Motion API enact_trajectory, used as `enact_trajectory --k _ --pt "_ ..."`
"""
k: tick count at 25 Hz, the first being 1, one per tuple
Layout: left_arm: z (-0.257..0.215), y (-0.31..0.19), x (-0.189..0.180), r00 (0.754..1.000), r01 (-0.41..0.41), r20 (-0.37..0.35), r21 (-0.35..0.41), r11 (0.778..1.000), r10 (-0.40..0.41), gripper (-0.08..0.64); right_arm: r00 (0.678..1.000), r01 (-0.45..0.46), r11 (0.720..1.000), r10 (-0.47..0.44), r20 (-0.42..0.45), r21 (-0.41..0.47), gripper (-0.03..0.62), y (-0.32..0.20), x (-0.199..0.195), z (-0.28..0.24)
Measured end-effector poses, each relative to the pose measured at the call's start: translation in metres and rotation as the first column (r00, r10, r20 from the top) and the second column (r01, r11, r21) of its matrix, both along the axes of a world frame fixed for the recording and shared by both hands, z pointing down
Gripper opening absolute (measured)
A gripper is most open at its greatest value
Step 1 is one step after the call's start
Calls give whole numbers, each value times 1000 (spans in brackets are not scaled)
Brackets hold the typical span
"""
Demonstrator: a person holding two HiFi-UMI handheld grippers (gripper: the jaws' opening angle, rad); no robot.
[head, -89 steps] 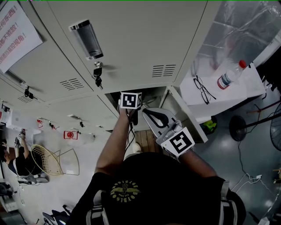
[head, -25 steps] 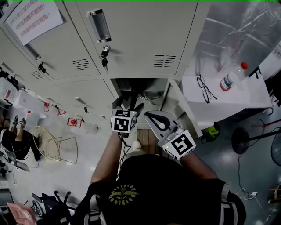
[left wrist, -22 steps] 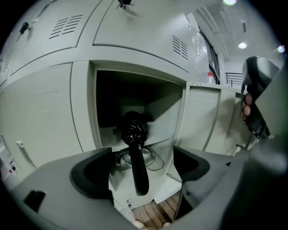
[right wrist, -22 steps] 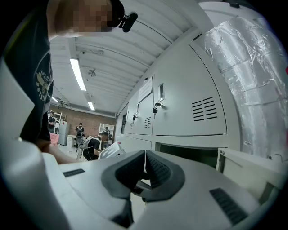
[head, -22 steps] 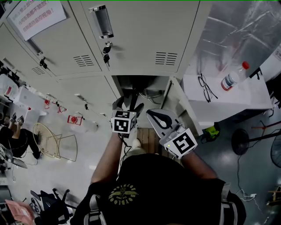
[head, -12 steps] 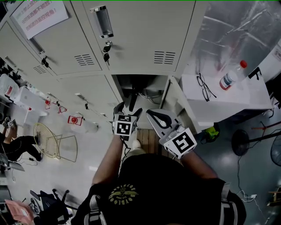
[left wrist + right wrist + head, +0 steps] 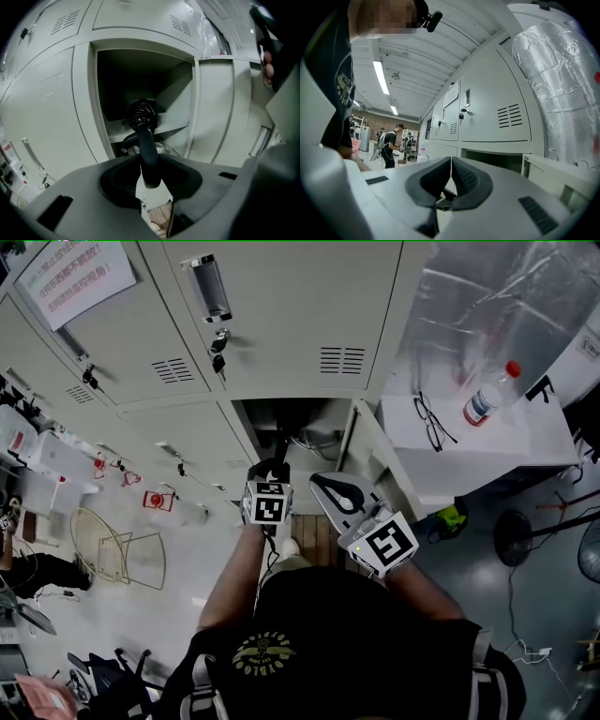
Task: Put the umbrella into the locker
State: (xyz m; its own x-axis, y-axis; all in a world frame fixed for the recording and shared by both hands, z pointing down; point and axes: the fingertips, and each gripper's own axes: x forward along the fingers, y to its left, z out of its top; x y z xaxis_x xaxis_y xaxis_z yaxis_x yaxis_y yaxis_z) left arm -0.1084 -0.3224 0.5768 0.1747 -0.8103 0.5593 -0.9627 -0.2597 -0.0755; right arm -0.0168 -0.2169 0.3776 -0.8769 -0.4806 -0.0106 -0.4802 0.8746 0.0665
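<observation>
Closing its jaws on the handle of the umbrella (image 7: 145, 123), the left gripper (image 7: 149, 165) points it into the open locker (image 7: 84, 98). The right gripper (image 7: 450, 163), jaws together, holds nothing. Next, I'd guess: push it deeper, then release.

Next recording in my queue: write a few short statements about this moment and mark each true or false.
1. The umbrella's handle lies between the left tool's jaws. True: the left tool is closing its jaws on the umbrella.
2. The right tool grips the locker door. False: the right tool has its jaws together with nothing between them.
3. The locker is shut. False: the locker is open, its door swung out, and the umbrella's folded end is inside.
4. A red-capped bottle and eyeglasses rest on the white surface right of the lockers. True: bottle, eyeglasses, white surface.
</observation>
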Motion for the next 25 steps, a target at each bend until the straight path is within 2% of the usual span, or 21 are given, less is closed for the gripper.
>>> enact_trajectory --k 4,7,17,21,25 --pt "-2 -2 3 997 -2 -75 -28 1000 0 137 1000 -12 1000 12 1 -4 31 -3 2 1" --pt "-9 -10 5 994 -2 -106 -28 1000 -1 137 1000 -15 1000 15 2 -4 31 -5 1 2" --pt "-26 -46 11 991 -32 -133 -23 999 29 138 999 -47 999 46 -27 -23 31 -21 -4 10" --pt "-29 -59 11 989 -40 -143 -8 999 39 137 996 -66 997 63 -67 -40 31 -29 -4 11" --pt "-29 -72 11 988 -50 -149 -5 999 49 138 997 -78 997 77 -27 -20 31 -41 -8 4"
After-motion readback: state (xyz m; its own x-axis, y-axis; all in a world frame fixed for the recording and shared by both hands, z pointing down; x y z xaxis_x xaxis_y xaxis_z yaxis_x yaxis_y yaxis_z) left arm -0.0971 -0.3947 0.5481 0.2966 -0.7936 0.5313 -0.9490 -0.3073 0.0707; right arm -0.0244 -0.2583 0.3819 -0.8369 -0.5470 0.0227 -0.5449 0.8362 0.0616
